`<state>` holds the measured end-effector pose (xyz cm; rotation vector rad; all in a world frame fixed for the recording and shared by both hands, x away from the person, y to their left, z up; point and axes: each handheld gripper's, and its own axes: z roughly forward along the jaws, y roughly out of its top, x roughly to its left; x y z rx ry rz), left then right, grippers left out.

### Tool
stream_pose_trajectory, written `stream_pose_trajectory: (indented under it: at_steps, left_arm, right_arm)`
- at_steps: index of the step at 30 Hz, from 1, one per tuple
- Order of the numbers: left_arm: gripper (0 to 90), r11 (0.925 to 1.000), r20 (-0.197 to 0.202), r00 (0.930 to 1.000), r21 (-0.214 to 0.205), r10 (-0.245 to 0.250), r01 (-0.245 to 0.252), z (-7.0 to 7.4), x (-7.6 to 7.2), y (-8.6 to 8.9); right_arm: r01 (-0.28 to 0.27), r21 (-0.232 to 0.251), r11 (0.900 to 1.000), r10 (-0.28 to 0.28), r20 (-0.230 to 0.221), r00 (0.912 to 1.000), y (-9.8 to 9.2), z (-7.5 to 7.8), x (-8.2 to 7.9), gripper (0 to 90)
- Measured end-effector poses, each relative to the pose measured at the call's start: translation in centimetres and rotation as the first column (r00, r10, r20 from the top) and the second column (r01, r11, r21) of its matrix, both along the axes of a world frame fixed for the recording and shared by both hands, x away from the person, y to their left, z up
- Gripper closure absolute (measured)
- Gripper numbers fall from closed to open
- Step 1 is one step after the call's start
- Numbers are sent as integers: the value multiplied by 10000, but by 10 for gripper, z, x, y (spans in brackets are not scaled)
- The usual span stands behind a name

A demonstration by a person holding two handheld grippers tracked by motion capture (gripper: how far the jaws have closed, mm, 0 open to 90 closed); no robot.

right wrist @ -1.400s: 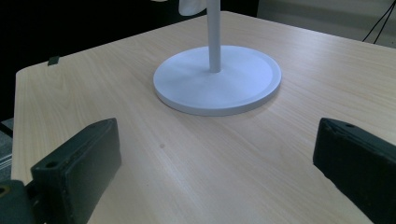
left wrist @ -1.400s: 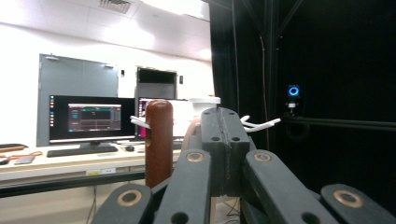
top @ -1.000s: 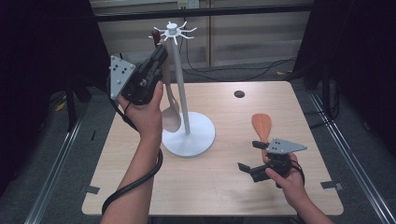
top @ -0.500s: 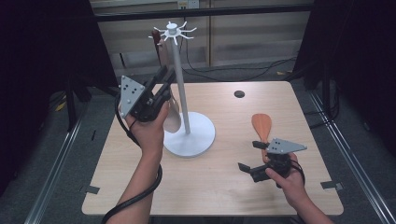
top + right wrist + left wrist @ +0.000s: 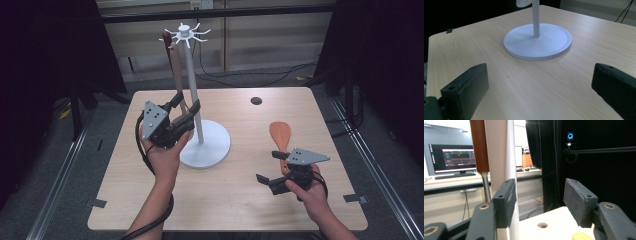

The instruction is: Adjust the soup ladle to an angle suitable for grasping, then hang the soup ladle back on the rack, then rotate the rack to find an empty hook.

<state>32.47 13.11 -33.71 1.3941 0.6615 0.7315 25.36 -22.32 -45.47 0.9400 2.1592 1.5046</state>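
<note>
A white stand [image 5: 192,90] with a ring of hooks [image 5: 185,34] on top rises from a round base [image 5: 212,147] on the table. A pale wooden utensil [image 5: 175,65] hangs from a hook, with a dark brown handle [image 5: 477,145] beside it. My left gripper [image 5: 186,102] is low beside the pole; its jaws have just been opening and nothing is between them [image 5: 539,200]. The pale handle [image 5: 496,150] stands outside the left jaw. My right gripper [image 5: 266,165] rests open near the front right, facing the base [image 5: 537,41]. An orange-brown spatula [image 5: 280,135] lies beside it.
The wooden table [image 5: 240,200] has a small round hole [image 5: 256,101] at the back right. Cables run across the floor behind the table. Metal rails flank it left and right. A desk with a monitor [image 5: 451,157] stands beyond the stand.
My left gripper has sunk down along the stand and its jaws have parted, leaving the pale utensil hanging from its hook. The right gripper and the spatula have not moved.
</note>
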Motion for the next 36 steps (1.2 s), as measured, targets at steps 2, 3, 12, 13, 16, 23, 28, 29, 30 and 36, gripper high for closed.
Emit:
stream_pose_trajectory:
  at_steps: [2, 3, 12, 13, 16, 23, 28, 29, 30, 36]
  left_arm:
    - [395, 10000, -100, 10000, 27, 2, -2, -3, -1, 0]
    - [381, 9999, -231, 9997, 161, -7, 11, -8, -1, -2]
    - [273, 9968, -658, 9975, 732, -272, 320, -33, -7, -7]
    - [264, 9959, -875, 9956, 813, -329, 400, -40, -8, -8]
    - [257, 9953, -1053, 9937, 842, -392, 482, -47, -10, -9]
    - [221, 9919, -1504, 9871, 1048, -555, 718, -67, -15, -10]
    - [205, 9849, -1803, 9813, 1458, -667, 937, -79, -17, -11]
    - [204, 9815, -1827, 9810, 1653, -658, 967, -81, -17, -10]
    - [202, 9807, -1928, 9789, 1675, -676, 1008, -83, -18, -10]
    - [190, 9791, -2005, 9773, 1746, -687, 1046, -89, -21, -9]
  right_arm:
    - [34, 9, 10000, -35, 31, 10000, -1, 1, 1, 7]
    - [46, 27, 10000, -46, 30, 10000, -1, 1, 1, 7]
    - [86, -42, 10000, -86, -9, 10000, -2, -1, 2, 7]
    - [90, -22, 10000, -90, -13, 10000, -3, -1, 2, 7]
    - [173, -59, 9998, -173, 50, 9998, -4, -1, 3, 7]
    - [270, -75, 9996, -270, -58, 9996, -7, -2, 5, 7]
    - [391, -112, 9992, -392, -89, 9992, -11, -3, 5, 7]
    - [445, -126, 9989, -446, -79, 9990, -12, -4, 6, 8]
    - [505, -152, 9986, -507, -90, 9987, -14, -4, 6, 8]
    - [652, -248, 9976, -656, -181, 9977, -18, -8, 10, 9]
